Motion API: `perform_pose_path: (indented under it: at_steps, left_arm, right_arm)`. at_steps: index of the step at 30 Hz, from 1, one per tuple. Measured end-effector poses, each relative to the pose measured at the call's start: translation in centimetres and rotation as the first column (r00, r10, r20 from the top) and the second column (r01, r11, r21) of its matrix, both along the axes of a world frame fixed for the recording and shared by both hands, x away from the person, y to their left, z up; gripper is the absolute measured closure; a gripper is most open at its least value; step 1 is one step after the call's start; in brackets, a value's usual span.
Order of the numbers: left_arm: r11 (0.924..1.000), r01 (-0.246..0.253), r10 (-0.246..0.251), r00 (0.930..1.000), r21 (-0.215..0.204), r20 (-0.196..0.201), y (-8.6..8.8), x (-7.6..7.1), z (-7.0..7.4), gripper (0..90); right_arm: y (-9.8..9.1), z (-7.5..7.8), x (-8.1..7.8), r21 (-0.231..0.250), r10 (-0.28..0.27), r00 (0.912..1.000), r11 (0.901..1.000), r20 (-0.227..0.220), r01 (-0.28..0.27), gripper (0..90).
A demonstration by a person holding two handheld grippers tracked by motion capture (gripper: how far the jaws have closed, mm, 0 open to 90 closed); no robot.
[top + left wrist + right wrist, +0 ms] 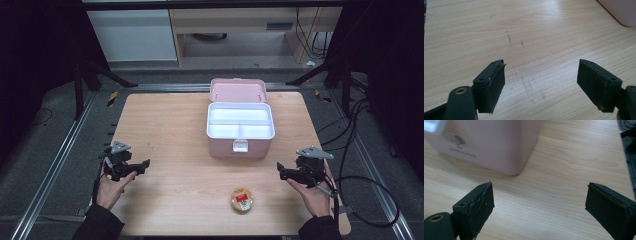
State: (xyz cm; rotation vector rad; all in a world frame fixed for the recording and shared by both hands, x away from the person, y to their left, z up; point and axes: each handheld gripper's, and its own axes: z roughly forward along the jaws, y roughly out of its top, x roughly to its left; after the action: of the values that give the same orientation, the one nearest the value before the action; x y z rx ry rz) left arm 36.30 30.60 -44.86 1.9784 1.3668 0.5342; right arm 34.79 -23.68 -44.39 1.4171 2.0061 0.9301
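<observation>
A pink box (240, 131) stands open at the middle back of the wooden table (170, 125), its lid (237, 90) tipped back and a white divided tray inside. A small round wrapped snack (241, 200) lies near the front edge. My left gripper (145, 165) hovers at the table's left side, open, with bare wood between its jaws (541, 82). My right gripper (281, 170) is held at the right side, open and empty (539, 207). The pink box's corner (506, 147) is close ahead in the right gripper view, and an edge of the box (621, 12) is in the left gripper view.
Black cables (360, 185) trail off the table's right side onto the grey floor. Metal rails (55, 165) run along both sides of the table. Cabinets (132, 35) stand beyond the far edge.
</observation>
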Motion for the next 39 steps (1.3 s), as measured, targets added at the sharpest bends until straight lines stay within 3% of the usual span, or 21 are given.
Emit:
perform_pose_path:
  at_steps: [2, 6, 7, 12, 13, 15, 18, 22, 24, 25, 26, 27, 31, 32, 33, 34, 36, 39]
  left_arm:
    - [1.0, 0.002, -0.002, 1.0, 0.003, -0.001, -0.1, -0.1, 0.0, 23.5]
    - [0.9998, 0.012, -0.012, 0.9999, 0.013, 0.003, -0.3, -0.4, -0.1, 24.8]
    - [0.9997, 0.017, -0.017, 0.9998, 0.016, 0.01, -0.4, -0.5, -0.1, 24.8]
    - [0.9993, 0.029, -0.03, 0.9993, 0.024, 0.021, -0.3, -0.8, 0.0, 25.6]
    - [0.9988, 0.044, -0.044, 0.9989, 0.021, 0.012, -0.3, -0.6, -0.2, 26.9]
    - [0.9984, 0.052, -0.052, 0.9986, 0.022, -0.001, -0.3, -0.6, -0.3, 26.8]
    - [0.9979, 0.058, -0.057, 0.9983, 0.031, -0.013, -0.5, -0.5, -0.6, 26.4]
    - [0.9981, 0.052, -0.052, 0.9986, 0.034, -0.013, -0.6, -0.5, -0.6, 26.2]
    - [0.9983, 0.044, -0.043, 0.9989, 0.038, -0.019, -0.6, -0.6, -0.7, 25.4]
    - [0.9983, 0.044, -0.043, 0.9989, 0.038, -0.019, -0.6, -0.6, -0.7, 25.4]
    - [0.9986, 0.038, -0.038, 0.9991, 0.036, -0.021, -0.7, -0.6, -0.8, 25.0]
    - [0.9986, 0.038, -0.038, 0.9991, 0.036, -0.021, -0.7, -0.6, -0.8, 24.8]
    - [0.9981, 0.045, -0.044, 0.9985, 0.041, -0.032, -0.8, -0.5, -1.0, 24.6]
    - [0.9978, 0.05, -0.049, 0.9982, 0.043, -0.034, -0.9, -0.5, -1.0, 24.4]
    - [0.9978, 0.05, -0.049, 0.9982, 0.043, -0.034, -0.9, -0.5, -1.0, 24.4]
    - [0.9977, 0.051, -0.05, 0.9981, 0.044, -0.036, -1.0, -0.6, -1.0, 24.4]
    - [0.9974, 0.056, -0.054, 0.9978, 0.046, -0.039, -1.1, -0.6, -1.0, 24.3]
    - [0.9971, 0.059, -0.057, 0.9973, 0.049, -0.046, -1.2, -0.6, -1.1, 23.8]
  right_arm:
    - [0.3, 0.1, -0.2, 0.001, 0.009, 0.9999, 1.0, -0.005, -0.009, 9.1]
    - [2.2, 0.1, -1.2, 0.009, 0.093, 0.9944, 0.9956, -0.049, -0.093, 10.5]
    - [2.2, 0.1, -1.2, 0.009, 0.093, 0.9944, 0.9956, -0.049, -0.093, 10.5]
    - [4.6, 0.2, -2.6, -0.003, 0.166, 0.9824, 0.9859, -0.085, -0.167, 11.8]
    - [5.5, 0.3, -3.0, -0.002, 0.194, 0.9761, 0.9807, -0.097, -0.195, 11.9]
    - [5.8, 0.4, -3.1, -0.003, 0.206, 0.9731, 0.9783, -0.104, -0.207, 12.0]
    - [7.2, 0.3, -3.5, -0.004, 0.254, 0.9578, 0.9665, -0.135, -0.257, 12.0]
    - [8.1, 0.0, -3.8, 0.0, 0.282, 0.9476, 0.9584, -0.15, -0.285, 12.0]
    - [9.0, -0.5, -3.9, 0.0, 0.317, 0.9323, 0.9467, -0.174, -0.322, 12.1]
    - [9.0, -0.5, -3.9, 0.0, 0.317, 0.9323, 0.9467, -0.174, -0.322, 12.1]
    - [9.5, -0.7, -4.1, 0.002, 0.341, 0.9221, 0.9381, -0.183, -0.346, 12.1]
    - [9.5, -0.7, -4.1, 0.002, 0.341, 0.9221, 0.9381, -0.183, -0.346, 12.1]
    - [10.7, -1.1, -4.5, 0.0, 0.394, 0.8964, 0.9156, -0.204, -0.402, 10.9]
    - [11.1, -1.3, -4.6, 0.002, 0.408, 0.8862, 0.9085, -0.22, -0.418, 8.3]
    - [11.1, -1.3, -4.6, 0.002, 0.408, 0.8862, 0.9085, -0.22, -0.418, 8.3]
    - [11.2, -1.5, -4.6, 0.013, 0.417, 0.8788, 0.9046, -0.232, -0.426, 8.2]
    - [11.4, -1.8, -4.8, 0.015, 0.421, 0.8741, 0.9025, -0.242, -0.431, 8.7]
    - [11.8, -2.5, -5.1, -0.01, 0.426, 0.8627, 0.8953, -0.273, -0.445, 8.6]
